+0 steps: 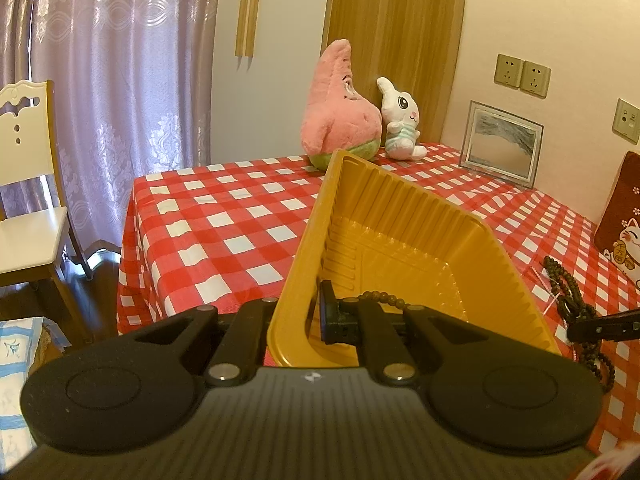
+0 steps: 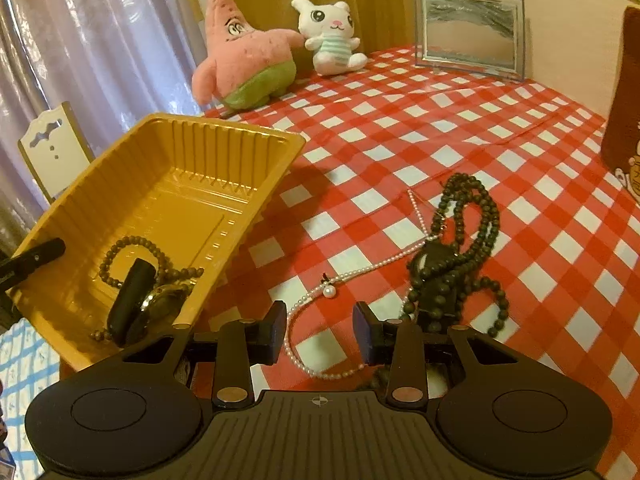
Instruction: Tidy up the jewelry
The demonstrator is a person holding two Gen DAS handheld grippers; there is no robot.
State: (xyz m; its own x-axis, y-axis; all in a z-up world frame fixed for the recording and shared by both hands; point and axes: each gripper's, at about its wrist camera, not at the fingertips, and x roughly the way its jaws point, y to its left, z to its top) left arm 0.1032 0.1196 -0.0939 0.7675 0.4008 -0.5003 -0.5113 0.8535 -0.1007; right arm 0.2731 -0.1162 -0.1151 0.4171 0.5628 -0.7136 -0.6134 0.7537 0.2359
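Hovering my right hand-held gripper [image 2: 320, 332] over the bench [image 2: 500, 128], I have its jaws parted and empty, nothing pressed between the pads. The pearl necklace [image 2: 340, 280] lies just ahead: its near loop curls right under the gap between my fingertips, and the strand runs away toward about one o'clock, so its long axis is slanted across my line of reach, not square to the jaws. The little pendant bead sits at roughly twelve o'clock, just beyond the tips. The tangle of dark bead strings [image 2: 456, 248] lies at about two o'clock, touching or overlapping the far part of the pearl strand; I cannot tell which lies on top.

My left hand-held gripper [image 1: 316, 316] is clamped on the near wall of the yellow tray [image 1: 400, 220], holding it tilted up off the bench. Seen from my right side, the tray sits at about ten o'clock, with a brown bead bracelet [image 2: 136, 256] and what looks like a watch already in its low corner.

The right side is clearly the nearer one to the pearls; I judge that a short drop would put the pads around the near loop, then a swing toward ten o'clock.
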